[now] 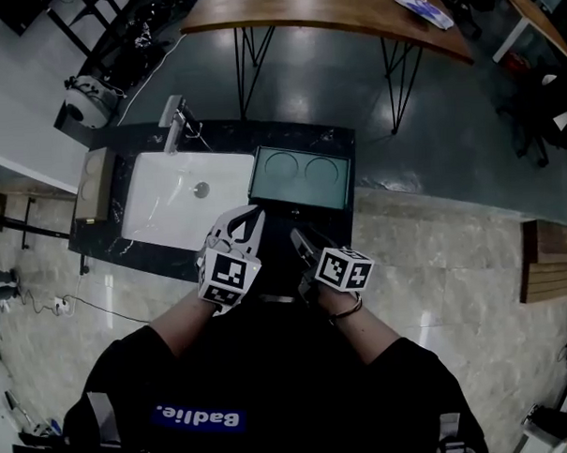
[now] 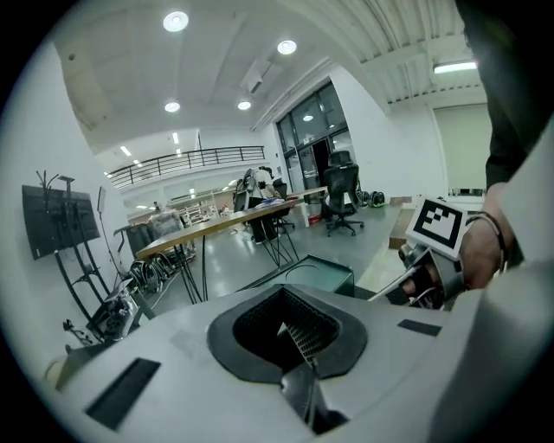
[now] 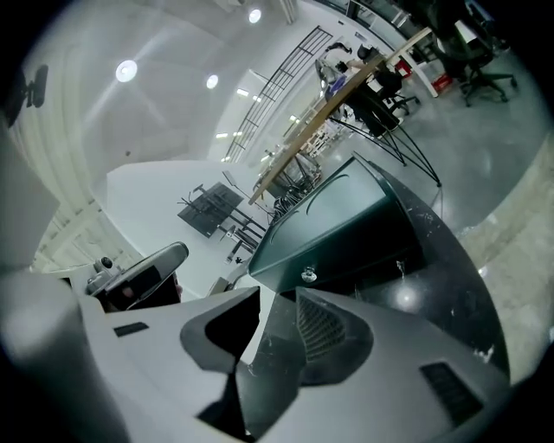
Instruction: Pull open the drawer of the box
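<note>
Box (image 1: 298, 178): dark green, two rings marked on its lid, sitting on the black countertop (image 1: 261, 133) just right of the white sink (image 1: 160, 193), directly ahead of both grippers. The drawer front faces us and reads as closed, flush with the box body in the right gripper view. The small metal knob (image 3: 308, 275) at its centre is the only pull we can see. Right gripper (image 3: 277, 298): jaws apart, nothing between them but bare countertop, aimed at the knob and short of it. Left gripper (image 2: 299, 333): pads pressed together, empty, off to the sink side. Our reading of the step is the approach to the knob. To do it well we would keep the right jaws spread and bring them level with the knob, one pad on each side of it. We would close fully before pulling, then draw straight back along the drawer's travel so the pads do not slip off so small a grip. The box looks light, so it may slide towards us, and the left gripper could brace it. Hard to make out: the head view looks down on the lid, so the drawer front and knob are not visible there. The left gripper view shows only the lid edge (image 2: 320, 270). We cannot tell the drawer's depth or whether there is a second one
</note>
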A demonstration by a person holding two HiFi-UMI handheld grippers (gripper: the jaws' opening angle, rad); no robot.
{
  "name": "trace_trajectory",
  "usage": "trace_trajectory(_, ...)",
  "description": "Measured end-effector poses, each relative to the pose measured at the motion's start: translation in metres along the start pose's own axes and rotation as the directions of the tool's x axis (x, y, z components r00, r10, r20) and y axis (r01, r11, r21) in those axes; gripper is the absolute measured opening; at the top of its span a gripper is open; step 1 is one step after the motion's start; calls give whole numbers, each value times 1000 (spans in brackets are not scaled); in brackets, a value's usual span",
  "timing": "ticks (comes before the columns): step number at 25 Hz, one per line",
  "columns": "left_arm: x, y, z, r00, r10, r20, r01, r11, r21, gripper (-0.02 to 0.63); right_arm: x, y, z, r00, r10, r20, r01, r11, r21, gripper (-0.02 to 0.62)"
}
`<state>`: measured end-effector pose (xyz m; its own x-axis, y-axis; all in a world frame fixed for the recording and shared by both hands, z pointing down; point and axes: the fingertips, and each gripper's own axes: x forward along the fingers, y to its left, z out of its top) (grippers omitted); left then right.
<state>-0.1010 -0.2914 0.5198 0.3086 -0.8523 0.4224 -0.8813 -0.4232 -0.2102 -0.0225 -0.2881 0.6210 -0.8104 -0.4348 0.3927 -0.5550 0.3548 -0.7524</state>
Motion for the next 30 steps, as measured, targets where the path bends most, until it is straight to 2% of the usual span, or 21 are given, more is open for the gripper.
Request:
trace_trajectory(3,13,8,-9,999,-9,-35,11,998,63,2,5,-6,-1,999,-40,9,40,999,18,106)
trace_trajectory(8,35,25,-26,996,-16,-86,33,980,194,2,16,-9,1,996,-82,20,81,997,19,106)
trace_trajectory(9,40,27,-31,994,-23,-102,43,978,203,2,19,-9,1,996,-87,20,87,996,15,129)
trace_trajectory(11,49,32,-40,991,-40,-131,64,980,189,2,23,-13,0,994,-106,21,105,994,12,144)
trace_trajectory(15,67,35,-53,981,-84,-176,105,988,115,2,26,-19,6,988,-151,39,151,988,-2,144)
trace_trajectory(20,83,35,-59,968,-124,-219,150,983,106,2,31,-22,6,979,-197,40,198,980,-16,144)
trace_trajectory(30,99,42,-72,950,-163,-264,188,980,72,2,44,-31,11,958,-280,55,282,959,-18,144)
